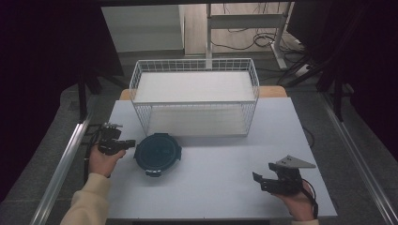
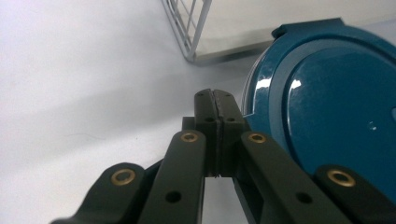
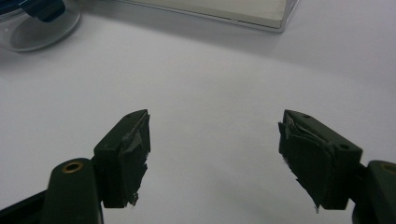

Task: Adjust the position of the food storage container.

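My left gripper (image 1: 126, 143) low at worktop's left side, jaws pressed flat together, nothing between, pointing right. My right gripper (image 1: 264, 177) at right front, jaws spread wide, empty, pointing left. Cream sleeve (image 1: 89, 201) on left forearm.

Over on the left arm there's a cream-coloured sleeve (image 1: 89, 201), soft and loose. The left gripper (image 1: 130, 143) is all black, with a black cable looping behind it. In its own view the black arms carry brass-ringed rivets and small plain holes. The right gripper (image 1: 264, 175) is black too, topped with a grey three-cornered plate (image 1: 294, 162), and a black cable runs round the wrist. Its pads (image 3: 133, 154) wear ragged, torn black tape.
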